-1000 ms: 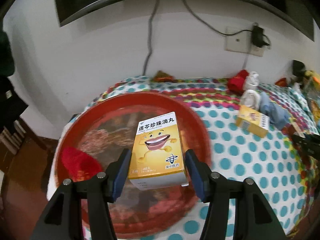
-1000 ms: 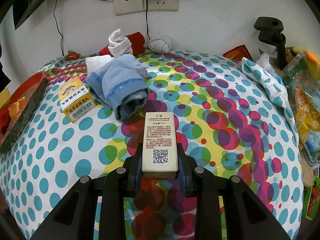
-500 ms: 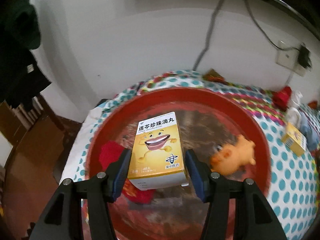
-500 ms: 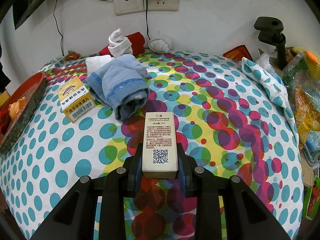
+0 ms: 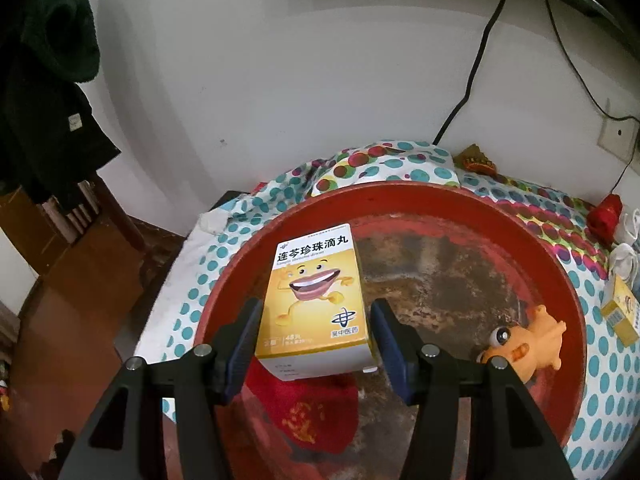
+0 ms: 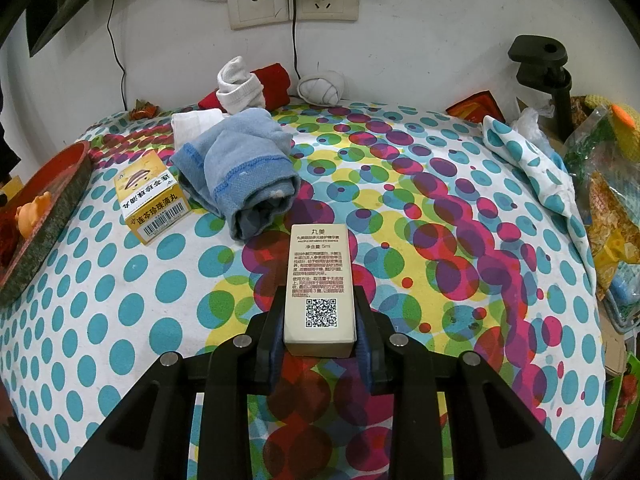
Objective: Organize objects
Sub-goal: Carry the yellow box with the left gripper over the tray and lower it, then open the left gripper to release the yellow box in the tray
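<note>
Cardboard medicine box (image 5: 314, 300), light, crushable, clamped across its long sides by left gripper (image 5: 316, 330) above red tray (image 5: 560, 280). Slim beige carton (image 6: 319, 286), pinched by right gripper (image 6: 319, 340), above table right of tray. Gentle squeeze probably enough.

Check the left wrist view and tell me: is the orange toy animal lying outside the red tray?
No, the orange toy animal lies inside the red tray, near its right rim.
</note>
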